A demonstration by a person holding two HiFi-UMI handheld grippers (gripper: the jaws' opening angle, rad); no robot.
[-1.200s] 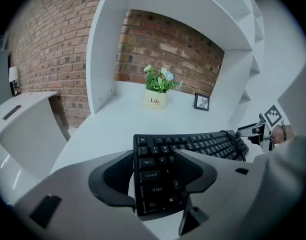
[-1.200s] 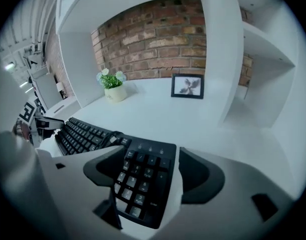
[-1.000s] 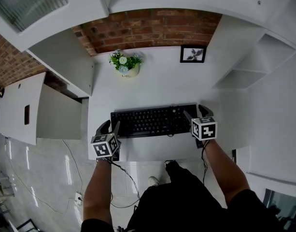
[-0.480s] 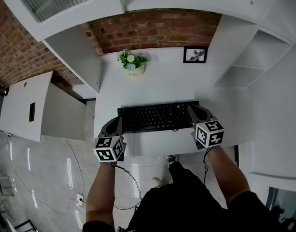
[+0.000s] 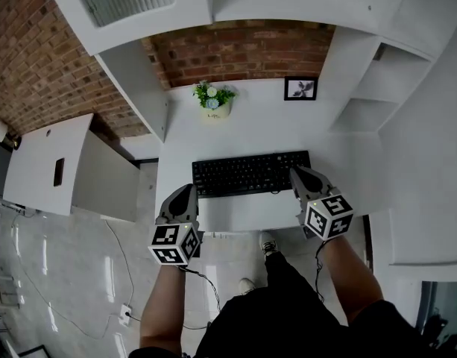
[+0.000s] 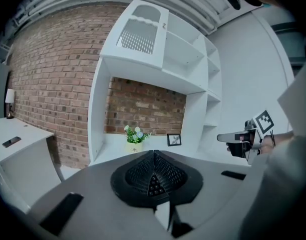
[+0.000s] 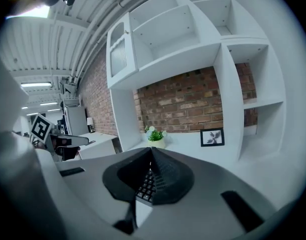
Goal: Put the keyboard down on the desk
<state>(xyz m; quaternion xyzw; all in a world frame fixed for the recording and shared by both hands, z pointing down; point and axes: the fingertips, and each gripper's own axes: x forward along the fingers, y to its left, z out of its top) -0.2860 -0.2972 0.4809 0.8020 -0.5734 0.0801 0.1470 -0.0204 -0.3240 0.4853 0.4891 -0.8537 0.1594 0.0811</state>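
- Left gripper [image 5: 188, 191]: jaws pressed together with nothing between them, held in the air off the front left corner of the desk [image 5: 250, 129].
- Right gripper [image 5: 296, 173]: jaws also pressed together and empty. Seen from the head view, its tip overlaps the right end of the keyboard [image 5: 247, 174].
- The keyboard lies flat on the desk near the front edge, between the two grippers.
- Behind it, well apart, a plant [image 5: 215, 100] and a picture [image 5: 300, 89] stand before a brick wall [image 5: 243, 51]. Shelves [image 5: 373, 95] rise at the right, and a side table [image 5: 42, 162] stands at the left.
- A second ago the jaws were spread at the keyboard's ends. Both grippers have since drawn back toward the person.
- Only the gripper views show a bit of the keyboard under the closed pads, and each shows the other gripper at its edge. Only the head view shows the person's arms and the floor.
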